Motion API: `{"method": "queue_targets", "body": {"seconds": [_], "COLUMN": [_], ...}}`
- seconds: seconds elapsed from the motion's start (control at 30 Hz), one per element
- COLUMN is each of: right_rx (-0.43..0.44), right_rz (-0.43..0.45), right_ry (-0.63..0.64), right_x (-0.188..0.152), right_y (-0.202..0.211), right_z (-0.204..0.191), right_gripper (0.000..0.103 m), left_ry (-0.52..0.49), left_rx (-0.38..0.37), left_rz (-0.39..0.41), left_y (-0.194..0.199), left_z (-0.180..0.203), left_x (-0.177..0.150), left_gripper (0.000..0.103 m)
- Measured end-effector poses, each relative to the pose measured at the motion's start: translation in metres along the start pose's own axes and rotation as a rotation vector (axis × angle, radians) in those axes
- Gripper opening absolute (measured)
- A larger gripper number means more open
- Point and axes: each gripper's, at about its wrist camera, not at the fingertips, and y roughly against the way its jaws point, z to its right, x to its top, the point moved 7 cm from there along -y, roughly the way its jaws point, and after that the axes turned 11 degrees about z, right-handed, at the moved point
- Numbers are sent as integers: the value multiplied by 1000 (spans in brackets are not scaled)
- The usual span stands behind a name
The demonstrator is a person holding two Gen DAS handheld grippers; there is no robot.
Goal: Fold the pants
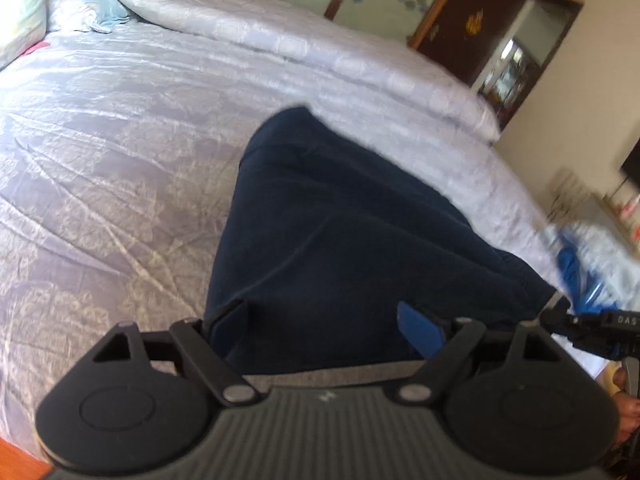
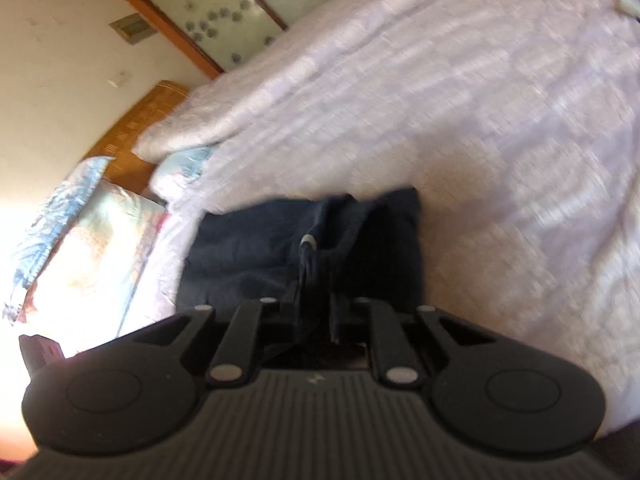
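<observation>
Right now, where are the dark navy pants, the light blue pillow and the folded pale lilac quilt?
dark navy pants (image 1: 340, 220), left wrist view, middle of the cloth.
light blue pillow (image 1: 90, 8), left wrist view, its top face.
folded pale lilac quilt (image 1: 280, 28), left wrist view, its upper surface.

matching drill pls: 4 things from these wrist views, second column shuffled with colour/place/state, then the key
1. pants
2. left gripper
3. right gripper
4. pillow

A. jaws wide apart, fabric lying between them
B. light blue, at the far end of the bed
C. navy, spread on the lilac cover
D. jaws close together, pinching dark cloth

Pairs: 1-C, 2-A, 3-D, 4-B
</observation>
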Motion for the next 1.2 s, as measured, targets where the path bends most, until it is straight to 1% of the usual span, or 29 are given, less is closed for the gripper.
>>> {"method": "queue_targets", "body": {"seconds": [0.07, 0.1, 0.17, 0.2, 0.23, 0.3, 0.37, 0.4, 0.43, 0.47, 0.5, 0.53, 0.57, 0.63, 0.67, 0.7, 0.73, 0.77, 0.8, 0.83, 0.9, 0.93, 0.97, 1.0, 1.03, 1.1, 1.13, 1.17, 1.2], "right_rx": [-55, -78, -69, -48, -25, -8, 12, 16, 15, 11, 20, 22, 1, -11, -12, -7, -7, -19, -14, -1, 31, 39, 20, -35, -80, -148, -163, -147, -114], "right_rz": [-64, -92, -96, -97, -92, -12, 61, 77, 82, 81, 71, 56, 39, -25, -59, -87, -95, -88, -73, -36, 76, 133, 182, 225, 241, 183, 160, 150, 156], "right_ry": [-32, -38, -75, -92, -89, -51, -26, -21, -12, -3, 5, 16, 23, 19, 4, -3, 20, 70, 98, 103, 152, 185, 207, 216, 196, 77, 20, -35, -63], "right_x": [-25, -37, -44, -40, -32, -7, 20, 33, 43, 49, 52, 54, 54, 49, 44, 38, 34, 33, 35, 41, 54, 59, 61, 64, 65, 60, 57, 54, 53], "right_y": [-15, -24, -30, -28, -23, -7, 2, 1, -5, -14, -27, -40, -55, -85, -99, -102, -104, -104, -102, -93, -71, -59, -51, -47, -47, -62, -66, -65, -61], "right_z": [19, 28, 34, 33, 30, 24, 18, 16, 14, 12, 10, 9, 10, 11, 12, 9, 3, -3, -9, -13, -23, -27, -26, -19, -6, 31, 45, 51, 48], "right_gripper": [16, 17, 18, 23, 32, 46, 46, 48, 51, 56, 64, 66, 66, 66, 66, 59, 37, 23, 17, 15, 14, 11, 4, 2, 2, 2, 2, 2, 6], "left_ry": [-13, -6, 11, 20, 36, 86, 126, 129, 122, 105, 84, 74, 71, 56, 38, 16, -2, -15, -19, -16, -4, -4, -8, -13, -23, -62, -81, -99, -121], "left_rx": [29, 35, 24, 18, 10, -27, -50, -57, -61, -66, -75, -85, -97, -116, -113, -100, -85, -66, -52, -50, -66, -62, -52, -43, -36, -7, 1, 5, 4], "left_rz": [-49, -57, -52, -35, -7, 59, 117, 134, 147, 160, 171, 168, 157, 129, 114, 95, 75, 54, 37, 26, 35, 42, 40, 30, 19, 2, -4, -2, 10], "left_y": [-10, -10, -1, 6, 13, 28, 33, 29, 24, 17, 9, 0, -9, -30, -40, -50, -59, -67, -74, -79, -84, -87, -91, -97, -103, -116, -119, -121, -120], "left_z": [-4, -7, -10, -13, -16, -22, -25, -25, -23, -20, -14, -9, -5, 2, 4, 7, 8, 8, 7, 6, 4, 4, 3, 2, 1, -1, -1, 1, 3], "left_x": [-12, -15, -9, -2, 8, 32, 58, 71, 81, 89, 96, 101, 103, 104, 102, 100, 97, 92, 89, 86, 83, 83, 82, 78, 74, 65, 60, 56, 53], "left_gripper": [85, 85, 85, 85, 85, 86, 88, 88, 88, 88, 88, 88, 87, 87, 87, 87, 85, 84, 83, 83, 83, 85, 85, 85, 85, 86, 86, 88, 90]}}
